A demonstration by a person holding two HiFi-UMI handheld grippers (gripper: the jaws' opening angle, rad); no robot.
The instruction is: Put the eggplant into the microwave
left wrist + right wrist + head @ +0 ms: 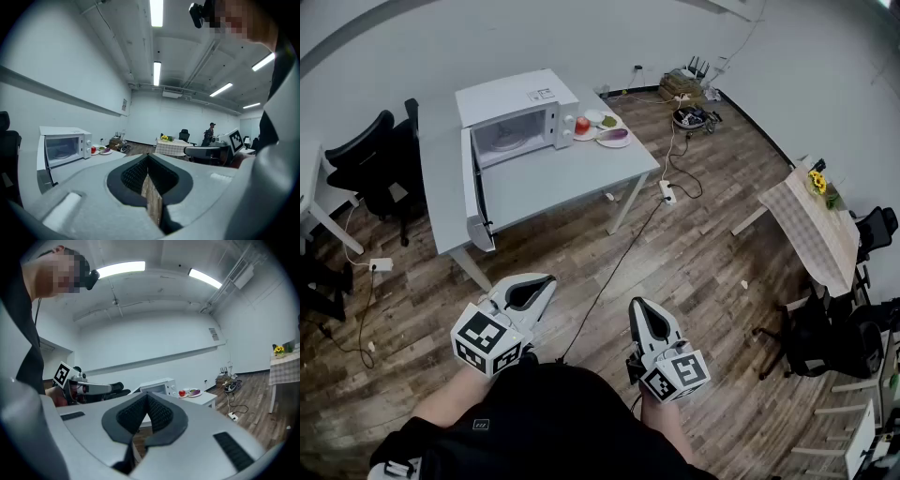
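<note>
A purple eggplant (611, 136) lies on a white plate (615, 142) at the far right of a grey table (553, 183). It also shows small in the right gripper view as the eggplant (194, 392). The white microwave (508, 117) stands on the same table with its door (475, 190) swung wide open and a glass turntable inside. The microwave (63, 147) appears far left in the left gripper view. Both grippers are held close to the person's body, far from the table. My left gripper (532, 292) is shut and empty. My right gripper (643, 314) is shut and empty.
A red apple (582, 125) and a plate with something green (607, 121) sit beside the eggplant. Black office chairs (367, 159) stand left of the table. A cable (609, 272) runs across the wooden floor. A cloth-covered table with yellow flowers (817, 183) stands at right.
</note>
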